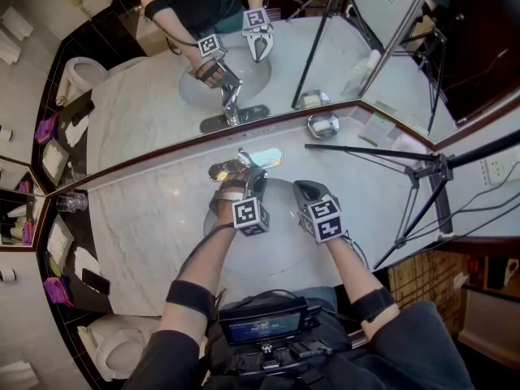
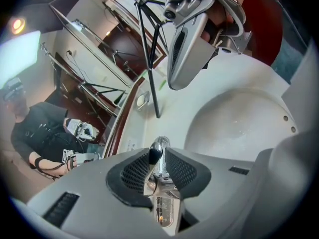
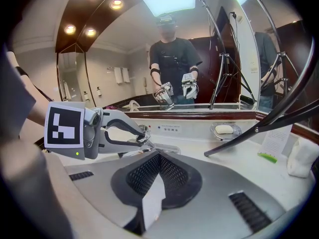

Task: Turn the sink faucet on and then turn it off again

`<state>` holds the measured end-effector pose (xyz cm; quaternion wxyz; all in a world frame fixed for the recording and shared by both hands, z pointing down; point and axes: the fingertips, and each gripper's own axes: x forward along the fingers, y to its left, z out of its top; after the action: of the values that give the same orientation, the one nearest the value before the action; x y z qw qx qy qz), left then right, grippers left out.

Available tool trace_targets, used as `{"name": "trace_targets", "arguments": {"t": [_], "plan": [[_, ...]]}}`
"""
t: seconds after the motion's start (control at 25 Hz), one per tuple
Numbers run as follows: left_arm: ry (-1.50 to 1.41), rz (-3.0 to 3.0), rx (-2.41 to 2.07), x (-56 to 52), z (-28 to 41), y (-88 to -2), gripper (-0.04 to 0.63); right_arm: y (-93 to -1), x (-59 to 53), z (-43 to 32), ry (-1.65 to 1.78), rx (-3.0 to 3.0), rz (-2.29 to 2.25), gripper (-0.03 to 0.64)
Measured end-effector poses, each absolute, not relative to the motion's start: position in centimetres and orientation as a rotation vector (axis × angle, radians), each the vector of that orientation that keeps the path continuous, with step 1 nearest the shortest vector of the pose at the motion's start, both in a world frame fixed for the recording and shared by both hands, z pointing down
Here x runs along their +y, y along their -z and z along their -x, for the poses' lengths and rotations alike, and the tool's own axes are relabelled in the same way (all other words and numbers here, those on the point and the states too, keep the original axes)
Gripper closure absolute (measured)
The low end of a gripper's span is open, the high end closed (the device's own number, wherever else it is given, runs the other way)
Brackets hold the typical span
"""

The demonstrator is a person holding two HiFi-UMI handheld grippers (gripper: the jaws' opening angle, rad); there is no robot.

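Fingers (image 2: 132,172) clasping faucet lever (image 2: 155,156), aligned along them

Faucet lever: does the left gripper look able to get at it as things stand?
Yes, it seems so: the faucet lever stands between the pads of the left gripper, which appear to touch it, and nothing blocks it. The right gripper hangs shut, aside.

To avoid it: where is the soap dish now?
In the head view, the soap dish sits on the counter by the mirror, right of the faucet.
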<state>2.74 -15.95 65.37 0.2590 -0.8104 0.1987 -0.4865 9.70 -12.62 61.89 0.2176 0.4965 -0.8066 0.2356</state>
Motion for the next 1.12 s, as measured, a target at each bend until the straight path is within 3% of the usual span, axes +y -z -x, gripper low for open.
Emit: {"name": "trace_targets", "arguments": {"t": [0.72,0.92,1.12], "plan": [[1.319,2.242,0.508,-14.0,-2.1,-63.6,0.509,-61.9,-12.5,-9.0,-0.616,-2.263,-1.347,0.598],[1.241,2.279,0.636,-13.8,-0.8,-60.5,0.595,-61.3,-12.5,-8.0,-0.597,-2.283,-1.326,0.598],[1.177,2.395,0.778,-13.5,1.5,-58.5,0.595,-60.3,-12.6,-7.2,-0.571,-2.303,-1.311,0.598]]}}
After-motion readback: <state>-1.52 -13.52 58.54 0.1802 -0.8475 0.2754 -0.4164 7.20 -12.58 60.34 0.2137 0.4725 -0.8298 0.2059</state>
